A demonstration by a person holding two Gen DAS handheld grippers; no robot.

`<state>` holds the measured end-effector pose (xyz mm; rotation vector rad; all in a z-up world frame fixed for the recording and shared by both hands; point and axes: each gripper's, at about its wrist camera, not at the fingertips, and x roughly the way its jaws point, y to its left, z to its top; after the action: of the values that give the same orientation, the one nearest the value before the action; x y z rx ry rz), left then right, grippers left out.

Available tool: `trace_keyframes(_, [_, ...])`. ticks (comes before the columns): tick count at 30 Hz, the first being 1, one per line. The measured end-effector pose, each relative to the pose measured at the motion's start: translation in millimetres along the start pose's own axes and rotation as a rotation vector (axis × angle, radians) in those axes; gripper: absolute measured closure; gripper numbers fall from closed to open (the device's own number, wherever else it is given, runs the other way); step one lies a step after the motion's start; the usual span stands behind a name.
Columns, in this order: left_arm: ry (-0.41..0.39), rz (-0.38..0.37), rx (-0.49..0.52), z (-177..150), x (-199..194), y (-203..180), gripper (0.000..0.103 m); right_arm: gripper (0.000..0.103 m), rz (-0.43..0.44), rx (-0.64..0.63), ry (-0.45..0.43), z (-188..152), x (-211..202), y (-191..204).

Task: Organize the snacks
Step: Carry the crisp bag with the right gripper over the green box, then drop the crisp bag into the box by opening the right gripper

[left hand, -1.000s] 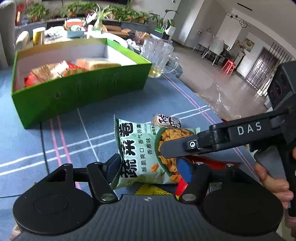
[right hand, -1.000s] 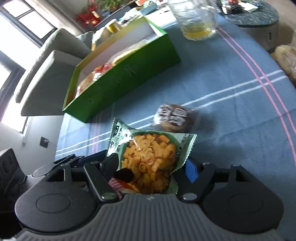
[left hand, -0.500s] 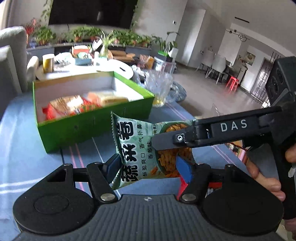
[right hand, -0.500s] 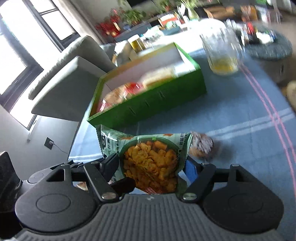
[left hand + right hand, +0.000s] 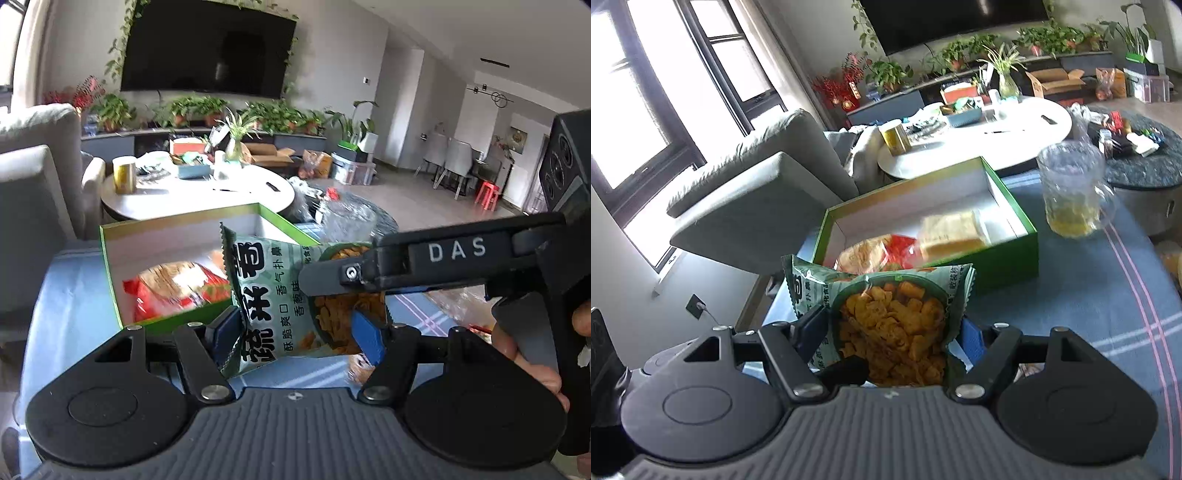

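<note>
A green snack bag [image 5: 273, 295] with orange crisps pictured on it hangs in the air above the blue tablecloth. My left gripper [image 5: 295, 336] is shut on its lower part, one blue pad on each side. My right gripper [image 5: 890, 339] is shut on the same bag [image 5: 886, 325] from the other side; in the left wrist view one of its black fingers [image 5: 369, 273] lies across the bag's front. Just beyond stands the green box [image 5: 997, 258], open-topped, holding a red packet [image 5: 886, 251] and a pale yellow pack [image 5: 953, 232]. The bag hides part of the box [image 5: 110, 266].
A glass mug [image 5: 1071, 195] with some yellow drink stands right of the box. Behind the box are a grey sofa [image 5: 757, 192] and a cluttered round white table [image 5: 979, 136]. A hand [image 5: 532, 350] grips the right tool's handle.
Both grippers have risen with the green bag, lifting it off the tablecloth. Both views have tilted upward, so the box now sits right behind the bag.
</note>
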<state>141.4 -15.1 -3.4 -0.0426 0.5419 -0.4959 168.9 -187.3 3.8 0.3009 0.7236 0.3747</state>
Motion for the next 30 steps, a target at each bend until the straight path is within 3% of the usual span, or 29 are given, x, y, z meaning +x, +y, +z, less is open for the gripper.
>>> trace_keyframes(5, [-0.006,0.065,-0.015,16,14,15,0.04,0.024,0.04,-0.091,-0.062,18,19,11])
trace_keyframes(14, [-0.006,0.158,-0.025,39,46,47,0.04,0.024,0.068,-0.13,-0.076,42,62,19])
trace_keyframes(30, [0.048,0.239,-0.042,46,94,91,0.04,0.024,0.082,-0.122,-0.018,61,125,17])
